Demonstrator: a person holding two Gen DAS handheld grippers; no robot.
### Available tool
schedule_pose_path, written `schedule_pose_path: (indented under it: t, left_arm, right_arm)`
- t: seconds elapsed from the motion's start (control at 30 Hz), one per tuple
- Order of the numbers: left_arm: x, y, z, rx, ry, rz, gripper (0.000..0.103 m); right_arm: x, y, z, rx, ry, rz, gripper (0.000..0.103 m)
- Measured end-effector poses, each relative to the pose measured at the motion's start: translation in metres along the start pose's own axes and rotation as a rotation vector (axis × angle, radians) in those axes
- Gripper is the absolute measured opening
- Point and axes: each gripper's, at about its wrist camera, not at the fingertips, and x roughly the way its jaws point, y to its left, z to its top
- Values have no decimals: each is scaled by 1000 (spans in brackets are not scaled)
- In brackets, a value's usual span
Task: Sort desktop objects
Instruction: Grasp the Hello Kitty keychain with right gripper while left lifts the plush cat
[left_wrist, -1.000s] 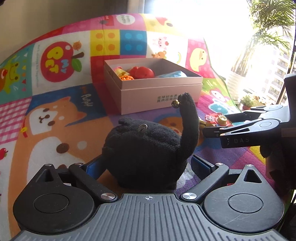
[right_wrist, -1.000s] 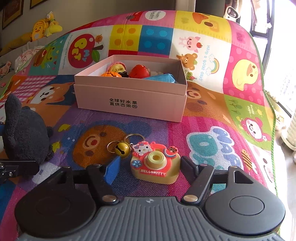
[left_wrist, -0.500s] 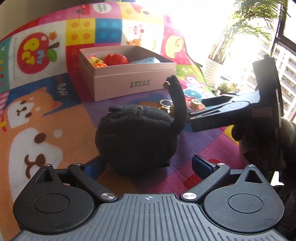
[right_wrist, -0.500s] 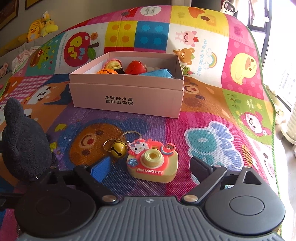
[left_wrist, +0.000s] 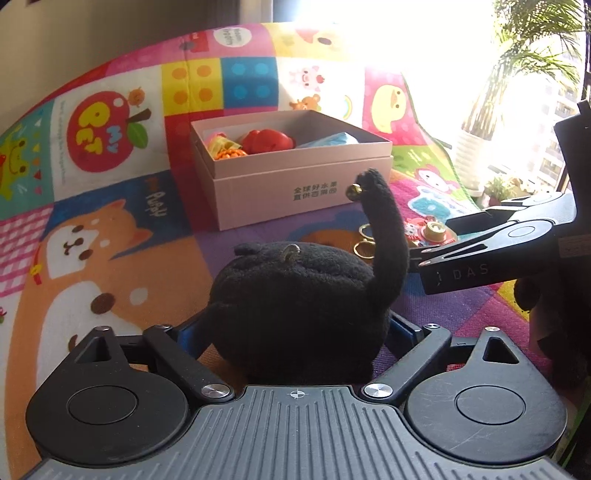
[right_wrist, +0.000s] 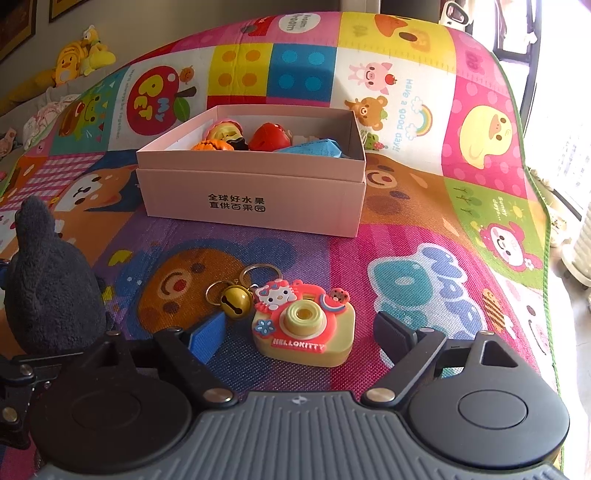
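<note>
**Strong backlight on the left feed, even daylight on the right**

On my left wrist feed, daylight pours in from the window (left_wrist: 424, 44) at the upper right and burns that corner to plain white, washing out the far edge of the play mat (left_wrist: 110, 229) and the fronds of the potted palm (left_wrist: 524, 55). The black plush toy (left_wrist: 303, 306) reads as a near-featureless dark mass against it. My right wrist feed is evenly lit, colours saturated, with glare only along the right edge. The pink box (right_wrist: 255, 199) casts a soft shadow toward me. Both feeds are sharp in the middle; fisheye bends the mat into a dome at the edges.
</note>
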Motion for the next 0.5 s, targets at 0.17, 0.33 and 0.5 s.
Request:
schedule_pose_path:
  t: [0.17, 0.33, 0.5]
  left_arm:
    - [-8, 4, 6, -1, -15, 0, 90]
    - [-19, 6, 39, 32, -115, 16, 90]
    - [-11, 17, 91, -19, -222, 38, 90]
  right_arm:
    - [-7, 0, 9, -45, 15, 17, 57]
    - [-44, -19, 38, -23, -85, 51, 57]
    - [-94, -48, 97, 25, -257, 80, 57]
